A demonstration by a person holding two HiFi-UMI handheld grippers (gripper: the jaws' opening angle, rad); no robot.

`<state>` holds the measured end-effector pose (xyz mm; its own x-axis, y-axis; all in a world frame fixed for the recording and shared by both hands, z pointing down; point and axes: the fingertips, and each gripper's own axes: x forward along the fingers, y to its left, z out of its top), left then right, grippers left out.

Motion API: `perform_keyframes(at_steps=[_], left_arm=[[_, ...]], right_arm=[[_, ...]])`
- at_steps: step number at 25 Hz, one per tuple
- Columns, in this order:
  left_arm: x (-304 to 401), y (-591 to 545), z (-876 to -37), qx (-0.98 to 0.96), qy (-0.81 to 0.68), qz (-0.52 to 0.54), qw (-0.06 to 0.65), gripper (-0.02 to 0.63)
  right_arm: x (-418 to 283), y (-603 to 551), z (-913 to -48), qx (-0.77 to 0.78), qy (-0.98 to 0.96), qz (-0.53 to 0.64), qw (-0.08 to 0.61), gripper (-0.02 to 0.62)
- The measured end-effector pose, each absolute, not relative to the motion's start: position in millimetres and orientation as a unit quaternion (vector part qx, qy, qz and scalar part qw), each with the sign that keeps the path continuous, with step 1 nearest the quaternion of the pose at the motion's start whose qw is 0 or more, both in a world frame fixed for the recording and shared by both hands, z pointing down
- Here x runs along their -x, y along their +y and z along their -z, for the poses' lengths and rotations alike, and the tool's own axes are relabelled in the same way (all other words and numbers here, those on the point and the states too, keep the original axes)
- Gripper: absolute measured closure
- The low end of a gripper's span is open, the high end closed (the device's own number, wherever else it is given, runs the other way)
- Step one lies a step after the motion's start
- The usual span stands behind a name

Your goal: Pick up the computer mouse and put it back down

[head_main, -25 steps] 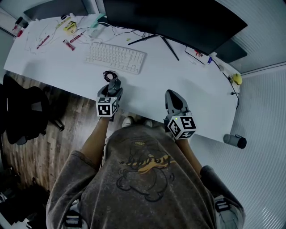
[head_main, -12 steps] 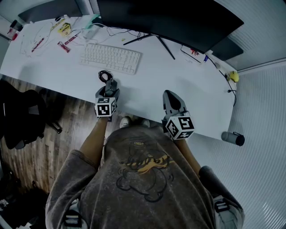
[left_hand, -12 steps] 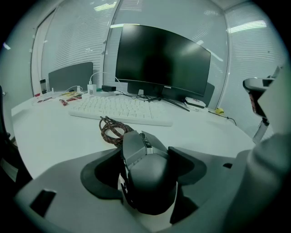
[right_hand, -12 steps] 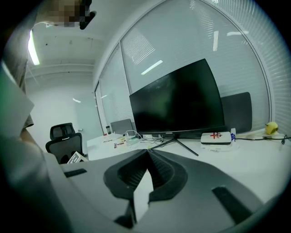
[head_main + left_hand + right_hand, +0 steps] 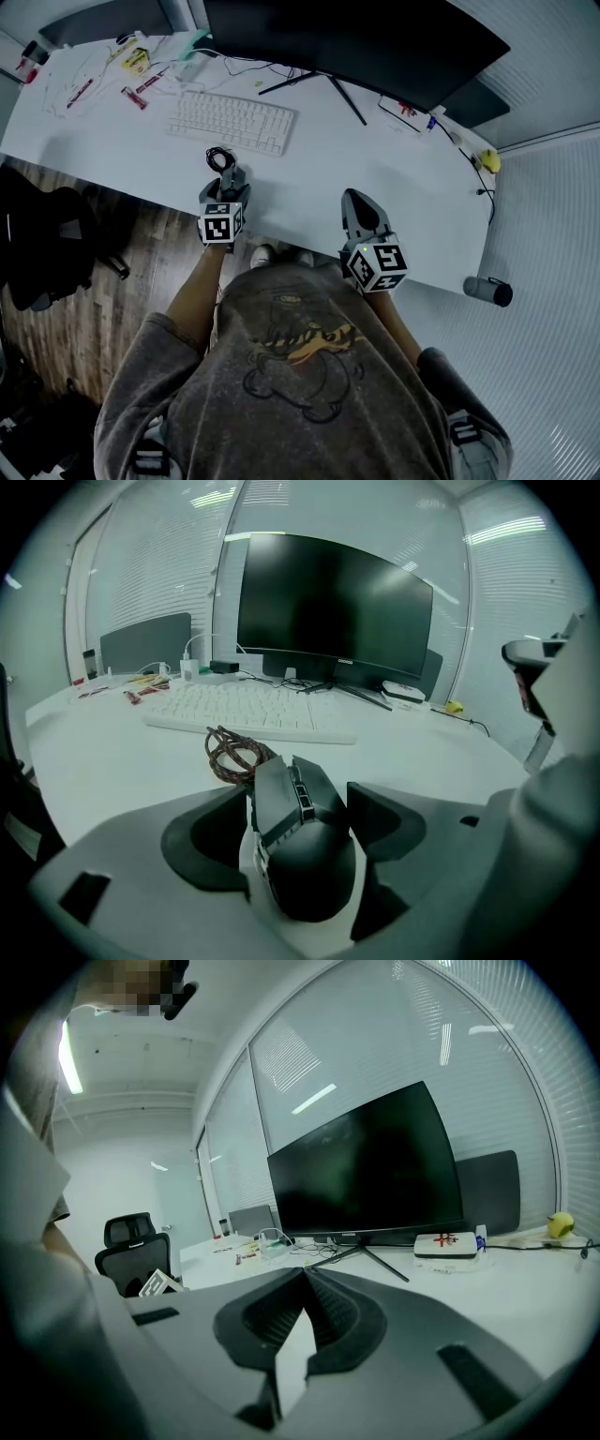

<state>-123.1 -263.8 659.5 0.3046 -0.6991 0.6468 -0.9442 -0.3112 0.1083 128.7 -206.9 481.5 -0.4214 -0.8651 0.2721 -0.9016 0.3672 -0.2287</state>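
Note:
A black computer mouse sits between the jaws of my left gripper, which is shut on its two sides. Whether it rests on the white desk or hangs just above it I cannot tell. Its brown braided cable lies coiled just beyond its nose. In the head view the left gripper is at the desk's near edge, with the coil ahead of it. My right gripper hovers over the near edge further right, shut, with its tips meeting on nothing.
A white keyboard lies behind the coil. A large dark monitor stands on thin legs at the back. Small clutter and cables lie at the far left corner. A yellow object sits at the right end. A black chair stands left.
The head view shifted a little a second ago and is steady since. Both grippers keep their places, and the mouse stays between the left jaws.

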Motion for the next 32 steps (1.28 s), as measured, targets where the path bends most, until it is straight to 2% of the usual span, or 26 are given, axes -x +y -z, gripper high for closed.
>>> perform_keyframes(at_steps=[8,16,29,30,32], left_arm=[[128,-274,-618,-0.781,-0.545,-0.209,0.223,0.276],[121,-279,-539,-0.808,-0.540,-0.144,0.186,0.276],[110,-244,-445,-0.837,-0.526,-0.055,0.139,0.276],[107,-239,-443,-0.841,-0.522,-0.058,0.132,0.288],[106,-230,-442,-0.843,-0.522,-0.063,0.115,0.424]], right_arm=[[-123,-209,-482,-0.525,-0.832,-0.171,0.048,0.588],[-120,-210,-479,-0.518,-0.838,-0.167,0.045,0.588],[-112,-209,-465,-0.508,-0.847,-0.150,0.037,0.588],[-111,-208,-464,-0.507,-0.848,-0.148,0.037,0.588],[-108,-208,-463,-0.505,-0.850,-0.145,0.038,0.588]])
